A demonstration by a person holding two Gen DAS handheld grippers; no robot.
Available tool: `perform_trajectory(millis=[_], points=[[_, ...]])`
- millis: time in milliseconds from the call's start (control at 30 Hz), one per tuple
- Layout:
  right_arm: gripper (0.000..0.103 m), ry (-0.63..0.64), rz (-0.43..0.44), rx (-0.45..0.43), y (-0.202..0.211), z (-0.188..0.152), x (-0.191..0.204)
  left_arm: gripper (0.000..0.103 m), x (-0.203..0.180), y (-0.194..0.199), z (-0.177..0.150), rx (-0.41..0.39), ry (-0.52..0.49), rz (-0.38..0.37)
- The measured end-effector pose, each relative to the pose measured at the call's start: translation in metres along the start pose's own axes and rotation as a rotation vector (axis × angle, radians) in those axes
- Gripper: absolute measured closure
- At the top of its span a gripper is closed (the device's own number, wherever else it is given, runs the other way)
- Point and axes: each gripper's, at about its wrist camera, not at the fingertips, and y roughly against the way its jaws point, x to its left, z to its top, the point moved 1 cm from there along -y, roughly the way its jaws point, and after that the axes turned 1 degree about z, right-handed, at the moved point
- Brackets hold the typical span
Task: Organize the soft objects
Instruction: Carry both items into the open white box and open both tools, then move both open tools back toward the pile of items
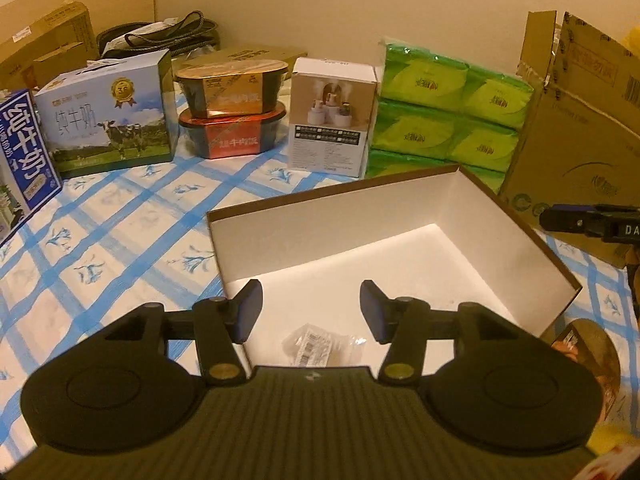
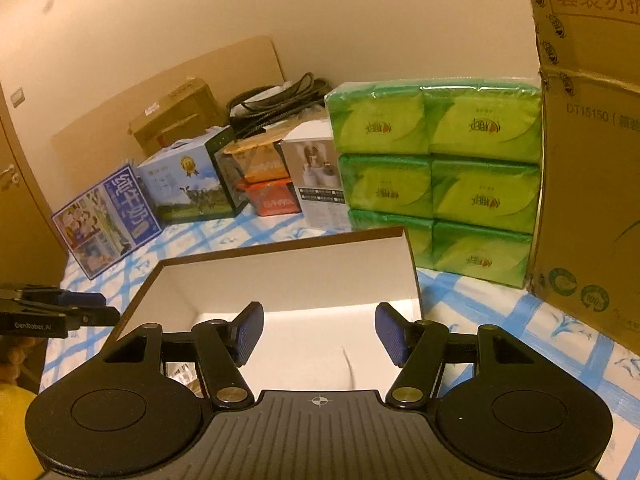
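**Both claws stand empty over the open box, one small packet inside**

Two hand-held grippers hover at the near edge of a shallow white-lined box [image 1: 420,216] set on a blue-checked cloth [image 1: 100,248]. The left gripper [image 1: 311,310] has its jaws apart with nothing between them; just below it a small clear-wrapped packet [image 1: 320,346] with a barcode label lies on the box floor at the near side. The right gripper [image 2: 319,330] is likewise spread and empty, poised over the box's near right part. No earlier frame is on hand, so what went before cannot be told.

By the look of it, a drop into the box is finished and the next item is due. A green bundle of tissue packs [image 1: 452,108] stands against the far wall, just behind the box, between a white carton [image 1: 332,116] and a large cardboard box [image 1: 576,140]. Fetching the next soft thing would call for lifting clear of the box wall first; a wide bundle might need both grippers.
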Motion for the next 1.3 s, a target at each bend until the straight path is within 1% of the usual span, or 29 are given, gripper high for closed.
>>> perform_trajectory(millis=[167, 333, 433, 533, 667, 833, 900, 1000, 1133, 1200, 1300], points=[[0.041, 0.021, -0.004, 0.004, 0.006, -0.003, 0.006, 0.053, 0.004, 0.007, -0.004, 0.003, 0.013, 0.015], [0.041, 0.059, -0.02, -0.008, 0.025, -0.01, 0.012, 0.053, 0.007, 0.024, -0.012, -0.009, 0.025, 0.026], [0.041, 0.082, -0.022, -0.027, 0.047, -0.018, 0.016, 0.054, 0.014, 0.042, -0.026, -0.008, 0.049, 0.019], [0.041, 0.085, -0.01, -0.041, 0.073, -0.031, 0.019, 0.054, 0.022, 0.069, -0.048, -0.007, 0.071, 0.034], [0.041, 0.069, 0.005, -0.05, 0.113, -0.061, 0.024, 0.054, 0.03, 0.113, -0.089, 0.002, 0.134, 0.052], [0.041, 0.101, -0.013, -0.055, 0.169, -0.113, 0.041, 0.054, 0.028, 0.166, -0.16, 0.035, 0.239, 0.072], [0.041, 0.112, -0.015, -0.034, 0.187, -0.138, 0.05, 0.054, 0.022, 0.184, -0.192, 0.047, 0.287, 0.081], [0.041, 0.117, -0.016, 0.006, 0.207, -0.174, 0.063, 0.055, 0.013, 0.204, -0.239, 0.083, 0.401, 0.05], [0.041, 0.124, -0.008, 0.054, 0.227, -0.216, 0.08, 0.056, -0.007, 0.221, -0.295, 0.112, 0.539, 0.01], [0.041, 0.128, 0.0, 0.071, 0.235, -0.231, 0.089, 0.057, -0.018, 0.225, -0.319, 0.132, 0.598, -0.022], [0.041, 0.112, 0.017, 0.093, 0.242, -0.248, 0.098, 0.058, -0.034, 0.229, -0.349, 0.144, 0.66, -0.071]])
